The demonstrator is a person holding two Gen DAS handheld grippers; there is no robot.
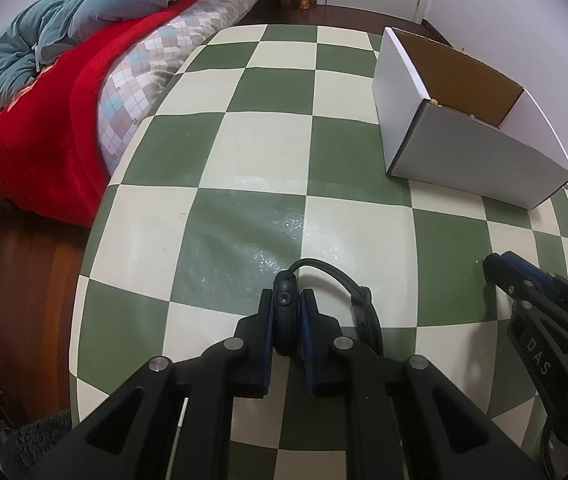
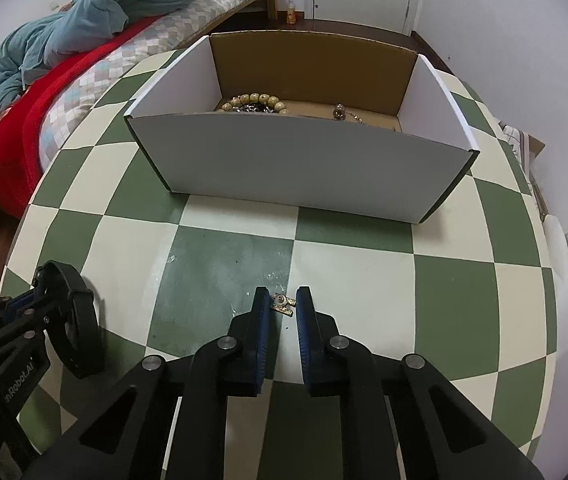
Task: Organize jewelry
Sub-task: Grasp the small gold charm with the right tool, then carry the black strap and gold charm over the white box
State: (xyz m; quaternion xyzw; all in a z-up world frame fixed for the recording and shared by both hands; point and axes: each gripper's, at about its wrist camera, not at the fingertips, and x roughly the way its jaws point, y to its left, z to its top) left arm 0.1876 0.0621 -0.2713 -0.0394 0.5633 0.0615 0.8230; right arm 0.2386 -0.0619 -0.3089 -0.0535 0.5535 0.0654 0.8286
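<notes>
Jewelry is partly sorted: a bead bracelet [image 2: 252, 101] and a small metal piece [image 2: 340, 112] already lie at the bottom of the open box [image 2: 304, 168], which stands on the far right part of the checked bench [image 2: 356, 276]. Two pieces are not yet in it. The left tongs [image 1: 287, 312] are closed on a black band [image 1: 286, 316], pinched upright between the blue pads, its loop curving off to the right; the right wrist view shows the same band [image 2: 79, 320] held at the near left of the bench, well short of the box. The right tongs [image 2: 282, 304] stand partly open, one finger on either side of a small gold trinket [image 2: 282, 303] on the bench near a seam between a green and a cream square. Whether the pads touch the trinket cannot be told; they look just beside it, and it appears to rest on the bench rather than hang in a grip. By these views, the task is somewhere past its middle: the band needs carrying right and far, over the box's near wall, and the trinket needs a firm pinch before it can follow. No other loose pieces show on the bench. A bed [image 1: 83, 80] with a red blanket lies to the far left.
</notes>
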